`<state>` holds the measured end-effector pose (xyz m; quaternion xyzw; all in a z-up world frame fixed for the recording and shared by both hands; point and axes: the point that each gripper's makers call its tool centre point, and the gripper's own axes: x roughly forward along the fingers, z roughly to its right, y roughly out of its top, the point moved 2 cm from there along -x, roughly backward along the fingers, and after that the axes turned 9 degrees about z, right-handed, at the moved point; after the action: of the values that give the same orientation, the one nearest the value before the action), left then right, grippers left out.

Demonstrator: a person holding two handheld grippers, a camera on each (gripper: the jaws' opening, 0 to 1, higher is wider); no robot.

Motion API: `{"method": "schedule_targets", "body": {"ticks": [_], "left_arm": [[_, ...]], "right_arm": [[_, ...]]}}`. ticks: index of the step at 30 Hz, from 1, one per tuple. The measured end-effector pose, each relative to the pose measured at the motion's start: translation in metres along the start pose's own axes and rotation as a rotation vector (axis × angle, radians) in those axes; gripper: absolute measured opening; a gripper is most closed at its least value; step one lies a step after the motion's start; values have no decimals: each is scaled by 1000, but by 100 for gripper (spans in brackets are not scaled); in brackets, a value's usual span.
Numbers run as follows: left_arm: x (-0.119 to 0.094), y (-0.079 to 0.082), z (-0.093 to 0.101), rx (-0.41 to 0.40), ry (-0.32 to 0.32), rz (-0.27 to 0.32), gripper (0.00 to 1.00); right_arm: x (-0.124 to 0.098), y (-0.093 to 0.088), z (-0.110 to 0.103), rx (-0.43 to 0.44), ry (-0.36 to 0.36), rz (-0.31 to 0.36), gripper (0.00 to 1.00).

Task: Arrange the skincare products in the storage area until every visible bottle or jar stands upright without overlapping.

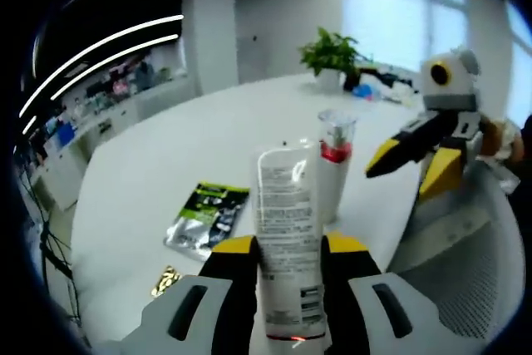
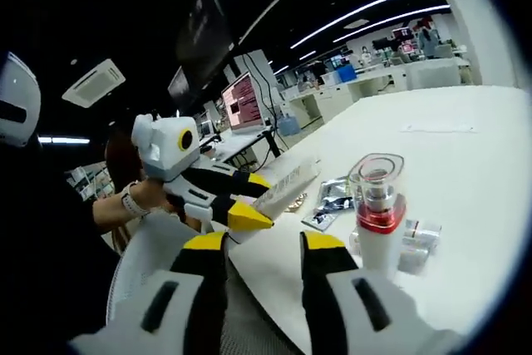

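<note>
One hand-held gripper (image 1: 287,259) clamps tube (image 1: 287,230).

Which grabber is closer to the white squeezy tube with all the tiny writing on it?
Left. The left gripper is shut on the white squeezy tube, holding it above the white table. The right gripper is open, off to the side, beside the clear-capped bottle with the red collar.
</note>
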<state>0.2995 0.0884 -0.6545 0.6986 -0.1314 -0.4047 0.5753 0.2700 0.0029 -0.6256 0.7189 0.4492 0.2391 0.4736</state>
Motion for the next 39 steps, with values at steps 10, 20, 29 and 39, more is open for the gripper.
{"method": "schedule_targets", "body": {"ticks": [10, 20, 29, 39], "left_arm": [[-6, -2, 19, 18, -16, 9, 26], [-8, -1, 25, 32, -9, 22, 26], [0, -4, 30, 69, -21, -10, 26], [17, -6, 28, 120, -41, -59, 26]], "right_arm": [[12, 7, 7, 88, -66, 74, 32], [24, 5, 10, 148, -77, 108, 18], [23, 2, 11, 202, -70, 118, 11], [21, 4, 10, 18, -113, 77, 7]]}}
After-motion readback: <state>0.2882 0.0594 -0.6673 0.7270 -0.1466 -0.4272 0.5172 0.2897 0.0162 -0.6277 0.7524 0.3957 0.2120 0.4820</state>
